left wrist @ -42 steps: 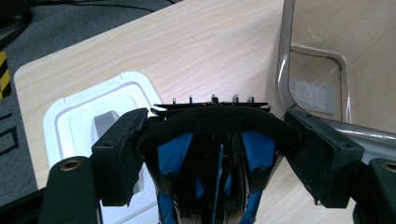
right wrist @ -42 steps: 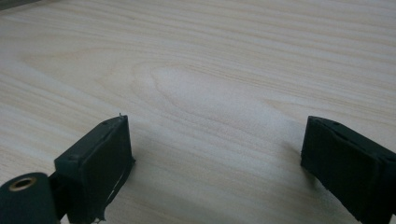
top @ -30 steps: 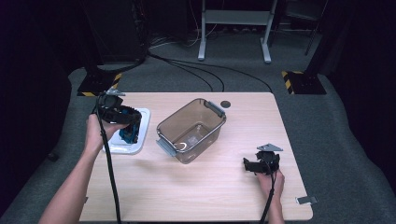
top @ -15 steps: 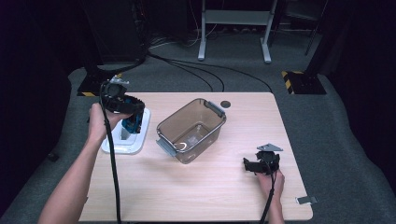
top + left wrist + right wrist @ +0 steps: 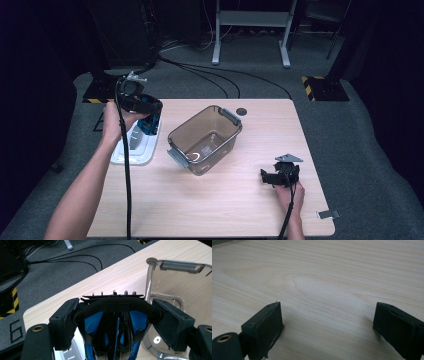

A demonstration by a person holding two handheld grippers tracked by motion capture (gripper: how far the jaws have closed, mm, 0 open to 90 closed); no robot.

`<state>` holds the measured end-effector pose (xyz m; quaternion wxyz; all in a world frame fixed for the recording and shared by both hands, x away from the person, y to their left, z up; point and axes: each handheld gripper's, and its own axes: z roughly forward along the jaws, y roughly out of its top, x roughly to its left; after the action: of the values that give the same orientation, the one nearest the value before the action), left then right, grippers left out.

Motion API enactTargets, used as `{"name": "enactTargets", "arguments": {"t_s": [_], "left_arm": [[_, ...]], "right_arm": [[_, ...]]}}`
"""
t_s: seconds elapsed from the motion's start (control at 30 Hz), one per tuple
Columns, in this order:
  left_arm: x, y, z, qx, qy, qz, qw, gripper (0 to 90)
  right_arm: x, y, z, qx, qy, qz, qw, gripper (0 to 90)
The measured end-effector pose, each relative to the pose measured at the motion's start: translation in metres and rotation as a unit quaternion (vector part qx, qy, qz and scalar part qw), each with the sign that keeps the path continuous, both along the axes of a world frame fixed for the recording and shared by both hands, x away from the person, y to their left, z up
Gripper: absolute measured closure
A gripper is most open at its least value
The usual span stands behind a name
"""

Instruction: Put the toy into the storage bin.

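Right now you are clamping your left gripper (image 5: 117,315) on a black-and-blue plastic object (image 5: 113,322); its curved black band is spanning the gap between the 2 jaws, with blue panels below. Under it is lying a white tray (image 5: 134,150), and just beside it a clear bin (image 5: 205,140). Your right gripper (image 5: 327,325) is resting released over bare wooden table (image 5: 324,277).

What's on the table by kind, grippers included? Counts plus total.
Clear plastic bin: 1
White tray: 1
Black-and-blue object, held in the left gripper above the tray: 1
Grippers: 2, counting the right gripper, which is open and low over the bare wood
Small dark disc at the table's far edge: 1
Total: 6
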<state>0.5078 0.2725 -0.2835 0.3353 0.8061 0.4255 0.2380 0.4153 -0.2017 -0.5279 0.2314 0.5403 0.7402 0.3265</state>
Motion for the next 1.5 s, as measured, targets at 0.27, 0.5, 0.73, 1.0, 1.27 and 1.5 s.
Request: {"name": "enactTargets", "arguments": {"t_s": [0.27,0.5,0.73,1.0,1.27,1.5], "left_arm": [[0.005,-0.020,0.010,0.005,-0.005,-0.020,0.9998,24.6],[0.005,-0.041,0.017,0.009,-0.013,-0.037,0.9992,24.6],[0.006,-0.061,0.020,0.008,-0.015,-0.055,0.9983,24.6],[0.004,-0.084,0.015,-0.003,-0.008,-0.082,0.9966,24.6],[0.004,-0.104,-0.001,-0.004,0.021,-0.106,0.9941,24.6],[0.005,-0.117,-0.019,0.008,0.046,-0.121,0.9916,24.6]], "right_arm": [[0.000,0.000,0.000,-0.001,0.000,0.001,1.0000,7.9],[0.000,0.000,0.000,-0.001,0.000,0.001,1.0000,7.8],[0.000,0.000,0.000,-0.001,0.000,0.001,1.0000,7.8],[0.000,0.000,0.000,-0.002,0.000,0.001,1.0000,7.9],[0.000,0.000,0.000,-0.001,0.000,0.001,1.0000,7.9],[0.000,0.000,0.000,-0.001,0.000,0.002,1.0000,7.9]]}}
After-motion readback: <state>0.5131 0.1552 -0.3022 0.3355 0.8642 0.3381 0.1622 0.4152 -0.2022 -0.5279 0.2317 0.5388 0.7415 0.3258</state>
